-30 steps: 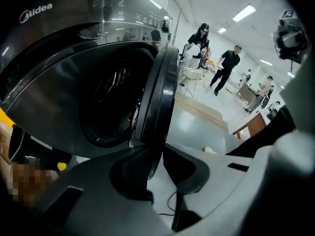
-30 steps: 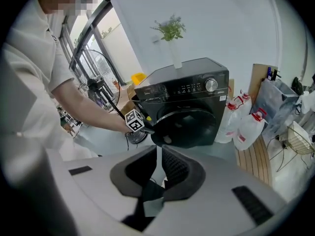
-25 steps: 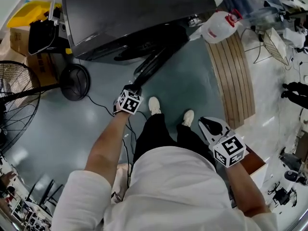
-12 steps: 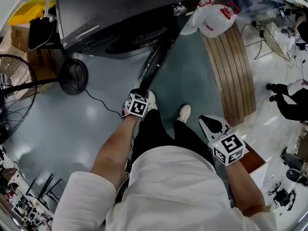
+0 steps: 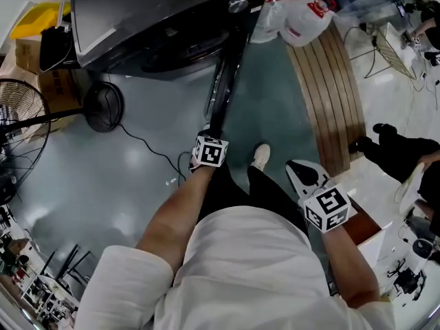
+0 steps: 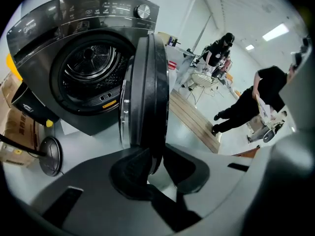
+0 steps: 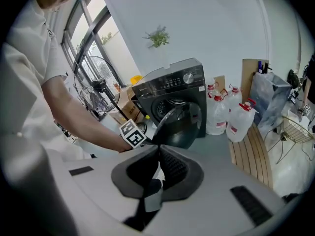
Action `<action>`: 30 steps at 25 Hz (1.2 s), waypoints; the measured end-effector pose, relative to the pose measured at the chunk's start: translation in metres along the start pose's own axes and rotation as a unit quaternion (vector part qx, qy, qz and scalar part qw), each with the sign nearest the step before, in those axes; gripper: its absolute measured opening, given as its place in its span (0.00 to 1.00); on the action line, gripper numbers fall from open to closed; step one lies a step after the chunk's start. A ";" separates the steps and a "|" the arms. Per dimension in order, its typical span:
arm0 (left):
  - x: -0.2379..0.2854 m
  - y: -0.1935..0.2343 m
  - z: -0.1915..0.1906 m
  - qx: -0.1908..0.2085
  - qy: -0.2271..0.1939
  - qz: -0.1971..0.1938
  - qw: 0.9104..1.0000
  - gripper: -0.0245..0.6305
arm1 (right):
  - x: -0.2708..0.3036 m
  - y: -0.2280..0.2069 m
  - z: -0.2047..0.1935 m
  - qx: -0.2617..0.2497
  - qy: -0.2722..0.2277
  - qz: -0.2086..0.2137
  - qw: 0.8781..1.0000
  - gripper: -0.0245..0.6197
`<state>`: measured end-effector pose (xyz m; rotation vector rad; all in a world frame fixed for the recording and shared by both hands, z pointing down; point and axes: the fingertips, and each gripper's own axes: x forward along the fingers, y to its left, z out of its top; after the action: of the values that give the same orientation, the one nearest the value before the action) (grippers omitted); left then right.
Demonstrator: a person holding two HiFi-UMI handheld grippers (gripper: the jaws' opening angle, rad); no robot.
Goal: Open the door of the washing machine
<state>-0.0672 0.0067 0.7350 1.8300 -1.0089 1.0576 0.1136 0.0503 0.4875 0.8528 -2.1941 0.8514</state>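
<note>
The dark grey washing machine (image 5: pixel 151 12) stands at the top of the head view, its round door (image 5: pixel 223 81) swung far out and seen edge-on. My left gripper (image 5: pixel 213 133) is shut on the door's free edge. In the left gripper view the two pads clamp the door's thick black rim (image 6: pixel 147 82) at my left gripper (image 6: pixel 152 163), and the steel drum (image 6: pixel 91 70) shows behind it. My right gripper (image 5: pixel 306 177) hangs by my right hip, away from the machine. Its jaws (image 7: pixel 157 166) are shut with nothing between them, and the open door (image 7: pixel 182 124) shows beyond them.
A standing fan (image 5: pixel 20 122) and its round base (image 5: pixel 103 106) are left of the machine, with a cable across the floor. Water jugs (image 5: pixel 302 16) and a slatted wooden bench (image 5: pixel 330 88) lie to the right. A person in black (image 5: pixel 392 150) walks at the far right.
My left gripper has drawn the door's edge toward me, and the door has swung wider open. The right gripper has hardly shifted. A person in black has come into view at the right.
</note>
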 end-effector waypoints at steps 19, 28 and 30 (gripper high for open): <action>0.037 -0.111 0.020 -0.126 0.008 -0.033 0.991 0.17 | -0.014 -0.039 -0.027 0.015 0.013 -0.004 1.000 0.07; 0.059 -0.168 0.042 -0.136 0.025 -0.077 0.987 0.16 | -0.029 -0.060 -0.043 0.032 0.012 -0.011 0.999 0.07; 0.064 -0.179 0.048 -0.144 0.028 -0.083 0.986 0.15 | -0.033 -0.066 -0.044 0.035 0.010 -0.015 0.999 0.07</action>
<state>0.1291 0.0165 0.7347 1.6083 -0.9063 0.8120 0.1960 0.0557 0.5118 0.9062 -2.1392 0.9234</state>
